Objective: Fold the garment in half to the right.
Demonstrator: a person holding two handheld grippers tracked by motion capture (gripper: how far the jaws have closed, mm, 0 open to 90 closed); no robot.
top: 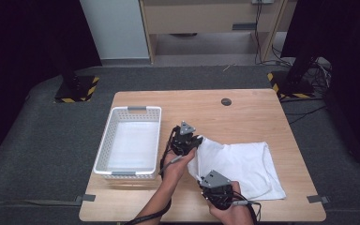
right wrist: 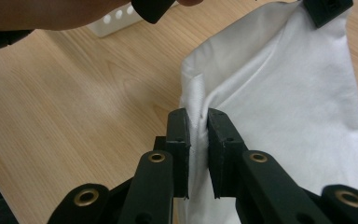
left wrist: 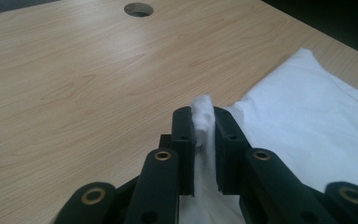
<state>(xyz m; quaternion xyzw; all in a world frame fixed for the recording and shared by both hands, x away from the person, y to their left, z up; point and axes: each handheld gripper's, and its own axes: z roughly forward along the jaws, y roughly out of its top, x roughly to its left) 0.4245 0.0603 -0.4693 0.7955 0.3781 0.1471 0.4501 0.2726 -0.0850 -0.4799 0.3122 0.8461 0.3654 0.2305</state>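
A white garment [top: 243,164] lies folded on the right half of the wooden table [top: 243,112]. My left gripper [top: 193,142] is shut on the far left corner of the white garment [left wrist: 307,116], and a bunched edge pokes up between its pads [left wrist: 182,126]. My right gripper [top: 207,184] is shut on the near left corner of the white garment [right wrist: 284,84], whose hem is pinched between its pads [right wrist: 177,130]. Both corners are lifted a little off the table, and the rest of the cloth lies flat.
A white plastic basket [top: 108,136] stands on the left side of the table, beside the left gripper. A round cable hole [top: 226,101] sits near the table's far edge. Black stands with striped bases [top: 77,89] flank the table on the floor.
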